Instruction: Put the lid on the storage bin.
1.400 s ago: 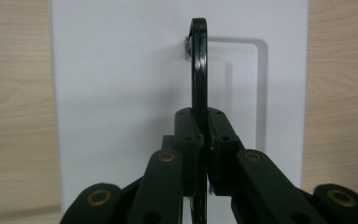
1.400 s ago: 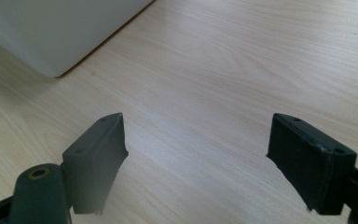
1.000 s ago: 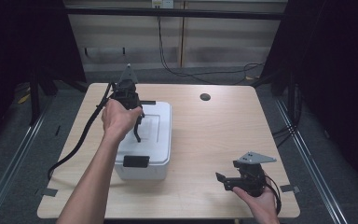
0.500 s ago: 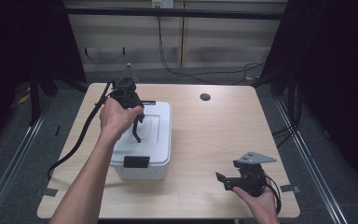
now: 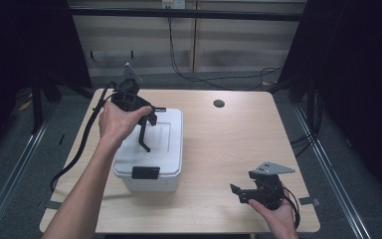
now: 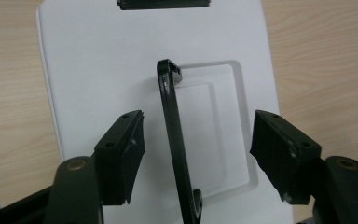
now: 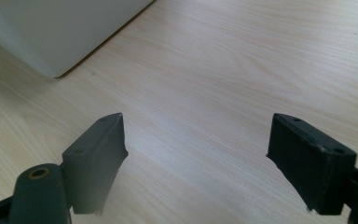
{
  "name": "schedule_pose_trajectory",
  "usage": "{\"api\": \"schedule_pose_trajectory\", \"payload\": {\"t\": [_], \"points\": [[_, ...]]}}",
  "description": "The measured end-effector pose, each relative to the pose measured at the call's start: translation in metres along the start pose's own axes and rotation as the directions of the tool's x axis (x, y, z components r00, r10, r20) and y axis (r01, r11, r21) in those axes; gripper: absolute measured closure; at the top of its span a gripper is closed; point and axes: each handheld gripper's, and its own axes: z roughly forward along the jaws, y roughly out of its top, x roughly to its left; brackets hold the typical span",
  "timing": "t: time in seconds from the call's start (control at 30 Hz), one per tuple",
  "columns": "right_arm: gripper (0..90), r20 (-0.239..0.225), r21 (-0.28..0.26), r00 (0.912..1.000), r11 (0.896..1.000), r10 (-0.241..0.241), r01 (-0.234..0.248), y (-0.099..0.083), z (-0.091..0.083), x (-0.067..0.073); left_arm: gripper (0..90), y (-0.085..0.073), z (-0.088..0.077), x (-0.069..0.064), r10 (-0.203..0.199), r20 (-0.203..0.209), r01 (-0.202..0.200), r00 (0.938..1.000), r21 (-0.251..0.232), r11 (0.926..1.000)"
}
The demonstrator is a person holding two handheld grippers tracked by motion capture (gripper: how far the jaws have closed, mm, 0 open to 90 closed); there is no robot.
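A white lidded box point(image 5: 164, 149) stands on the left half of the wooden table point(image 5: 229, 144). Its thin black carrying handle point(image 5: 143, 135) is raised upright out of the lid's recess point(image 6: 214, 135). My left gripper point(image 5: 151, 115) hovers over the lid's far end. Its jaws have just been opening, and the handle point(image 6: 172, 135) now stands between the pads without touching either. The left gripper point(image 6: 198, 116) is open. My right gripper point(image 5: 238, 194) rests in a hand near the table's front right, open, with bare wood between its jaws point(image 7: 196, 135).
A black latch point(image 5: 145, 173) sits on the box's near side, also seen as the latch point(image 6: 163, 3) past the lid. A dark round hole point(image 5: 219, 103) marks the far table middle. The left gripper's cable point(image 5: 79, 149) trails off the left edge. A box corner point(image 7: 51, 32) lies ahead of the right gripper.
The left gripper's jaws have spread apart and let go of the raised handle. Both hands have stayed nearly where they were.
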Motion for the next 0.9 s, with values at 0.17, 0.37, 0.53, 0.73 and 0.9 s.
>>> {"api": "schedule_pose_trajectory", "payload": {"t": [0.17,0.37,0.53,0.73,0.9], "points": [[18.4,0.002,0.0,1.0,1.0,0.003,-0.003,0.0,0.0,0.0,27.0,-0.002,-0.005,0.014,0.019,0.021,-0.018,0.9996,-0.035,0.9992],[18.5,0.002,-0.001,1.0,1.0,0.007,-0.007,0.0,0.0,0.0,22.2,-0.007,-0.02,0.028,0.099,0.022,-0.097,0.9948,-0.087,0.9915],[18.4,0.003,0.0,1.0,1.0,0.003,-0.003,0.0,0.0,0.0,18.1,-0.013,-0.025,0.044,0.14,0.082,-0.13,0.9867,-0.117,0.9846],[18.4,0.005,0.0,1.0,1.0,0.003,-0.003,0.0,0.0,0.0,16.7,-0.028,-0.025,0.057,0.254,0.084,-0.238,0.9635,-0.167,0.9569],[18.4,0.005,-0.004,1.0,1.0,0.001,-0.001,0.0,0.0,0.0,17.5,-0.039,-0.029,0.074,0.271,0.08,-0.252,0.9592,-0.19,0.9488]]}}
